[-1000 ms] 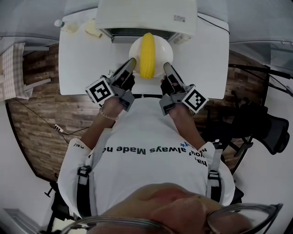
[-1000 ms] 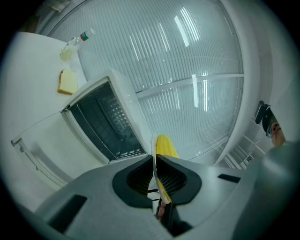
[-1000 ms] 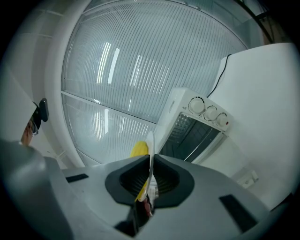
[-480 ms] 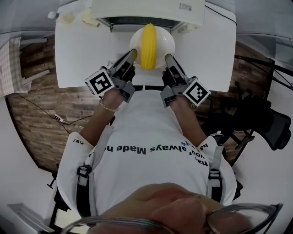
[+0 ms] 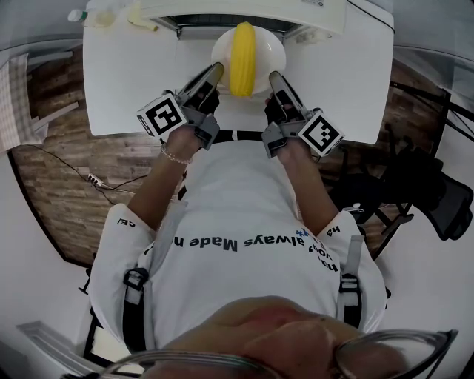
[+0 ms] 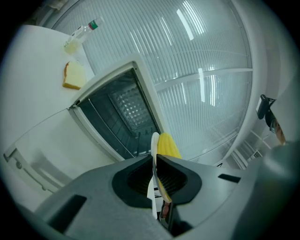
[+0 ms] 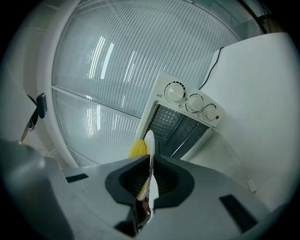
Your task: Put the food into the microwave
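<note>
A white plate (image 5: 261,53) carries a yellow banana (image 5: 241,48) just in front of the open microwave (image 5: 244,16) at the table's far edge. My left gripper (image 5: 216,69) is shut on the plate's left rim (image 6: 153,154), and my right gripper (image 5: 272,75) is shut on its right rim (image 7: 150,154). In both gripper views the plate stands edge-on between the jaws, with the banana (image 6: 168,145) behind it and the dark oven cavity (image 6: 124,117) beyond. The microwave's knobs (image 7: 193,102) are seen in the right gripper view.
The microwave's door (image 6: 33,150) lies folded down onto the white table (image 5: 126,81). A piece of yellow food (image 6: 72,76) and a small bottle (image 6: 80,35) lie at the table's far left. A black chair (image 5: 437,200) stands to the right.
Both grippers have carried the plate with the banana forward, closer to the microwave's opening. The grip on the rims is unchanged.
</note>
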### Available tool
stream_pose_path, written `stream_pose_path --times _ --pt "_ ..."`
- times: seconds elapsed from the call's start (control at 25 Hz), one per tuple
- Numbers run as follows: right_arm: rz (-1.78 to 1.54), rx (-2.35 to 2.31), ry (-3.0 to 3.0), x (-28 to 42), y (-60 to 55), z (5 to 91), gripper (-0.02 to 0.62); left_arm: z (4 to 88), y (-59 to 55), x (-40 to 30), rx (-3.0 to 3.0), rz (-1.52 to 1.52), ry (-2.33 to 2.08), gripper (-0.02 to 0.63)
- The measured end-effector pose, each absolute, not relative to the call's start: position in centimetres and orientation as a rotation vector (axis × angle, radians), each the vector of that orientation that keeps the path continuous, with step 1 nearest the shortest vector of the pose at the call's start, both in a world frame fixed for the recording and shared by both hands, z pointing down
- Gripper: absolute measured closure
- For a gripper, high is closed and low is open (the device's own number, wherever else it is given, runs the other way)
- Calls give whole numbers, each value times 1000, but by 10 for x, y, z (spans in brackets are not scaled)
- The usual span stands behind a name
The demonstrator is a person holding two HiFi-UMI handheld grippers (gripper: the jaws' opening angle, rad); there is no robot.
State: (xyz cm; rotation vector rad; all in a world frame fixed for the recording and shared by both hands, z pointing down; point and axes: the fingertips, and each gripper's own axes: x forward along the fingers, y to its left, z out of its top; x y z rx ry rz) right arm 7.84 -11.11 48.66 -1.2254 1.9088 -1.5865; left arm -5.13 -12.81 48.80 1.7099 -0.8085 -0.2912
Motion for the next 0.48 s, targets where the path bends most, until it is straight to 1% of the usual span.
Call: stream_pose_path --times 0.48 --pt "-1642 -1255 1890 69 -143 536 571 537 -159 -60 1696 -240 -838 586"
